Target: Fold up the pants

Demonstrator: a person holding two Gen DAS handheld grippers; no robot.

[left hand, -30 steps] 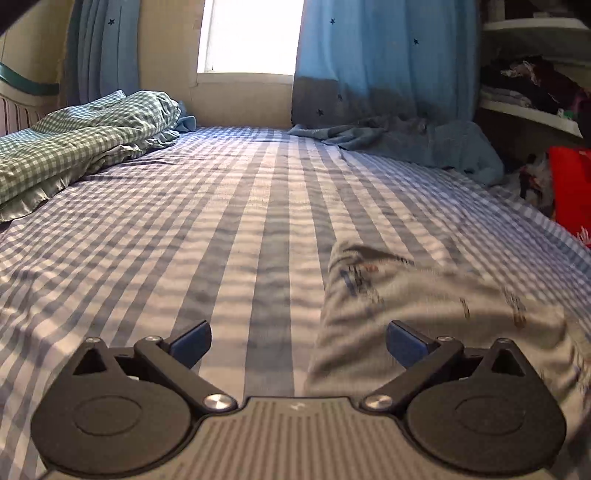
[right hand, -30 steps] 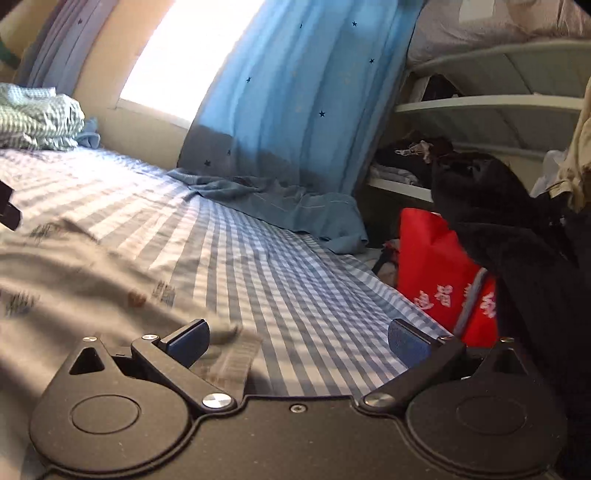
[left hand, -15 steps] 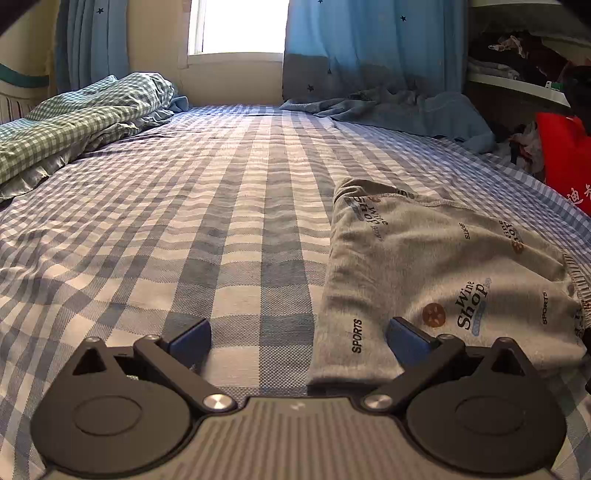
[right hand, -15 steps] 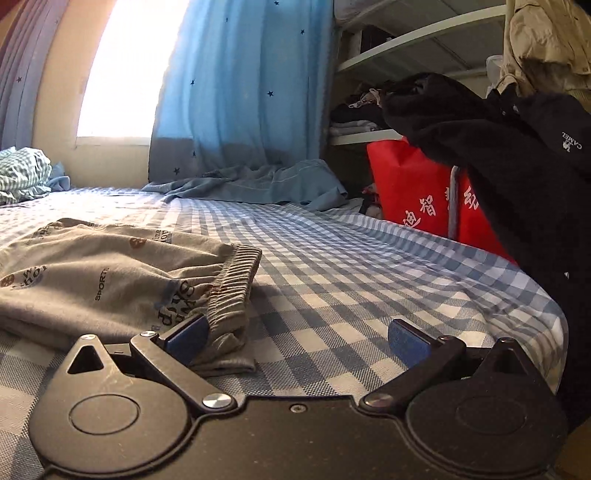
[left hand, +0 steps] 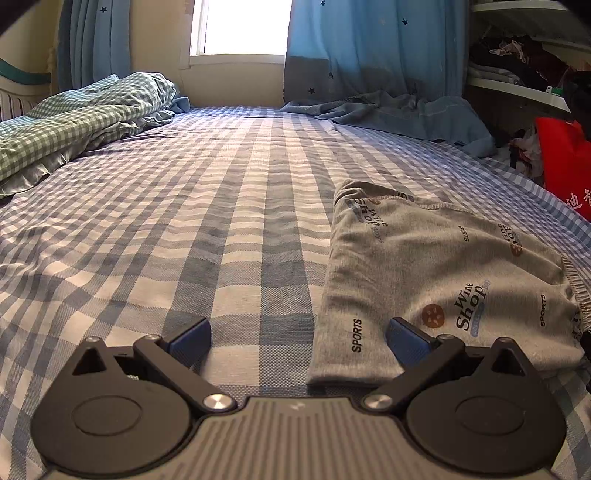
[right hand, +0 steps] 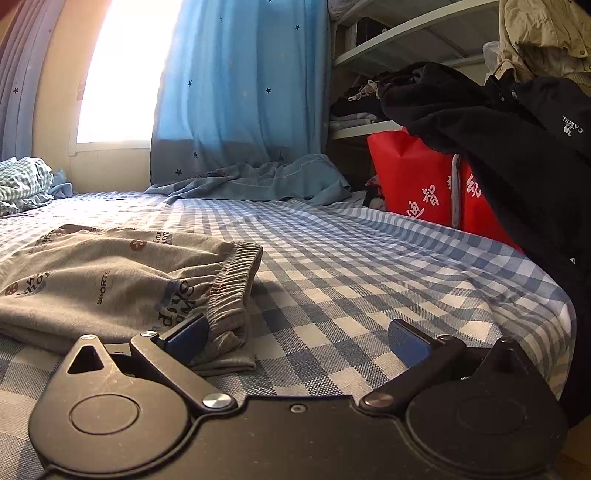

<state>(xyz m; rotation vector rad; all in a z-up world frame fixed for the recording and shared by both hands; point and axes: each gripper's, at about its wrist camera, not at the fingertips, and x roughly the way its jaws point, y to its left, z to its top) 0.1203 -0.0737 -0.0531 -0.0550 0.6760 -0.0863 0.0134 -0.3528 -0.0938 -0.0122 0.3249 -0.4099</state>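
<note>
Left wrist view: one folded pants [left hand: 436,273], two spread fingers [left hand: 190,334] alongside.

Small bedroom, pretty lived-in. The bed [left hand: 184,229] takes up most of it, covered in a blue-and-white checked sheet, with a green gingham duvet [left hand: 85,122] bunched up on the left side. Straight ahead there's a window [left hand: 242,29] blasting in daylight, totally blown out, set in a cream wall [left hand: 162,40]. Blue star-print curtains [right hand: 240,85] hang either side, the right one pooling onto the mattress. White shelves [right hand: 406,33] on the right are stuffed with clothes, a red bag [right hand: 410,177] with Chinese characters sits below, and a black jacket [right hand: 517,147] is draped in front.
</note>
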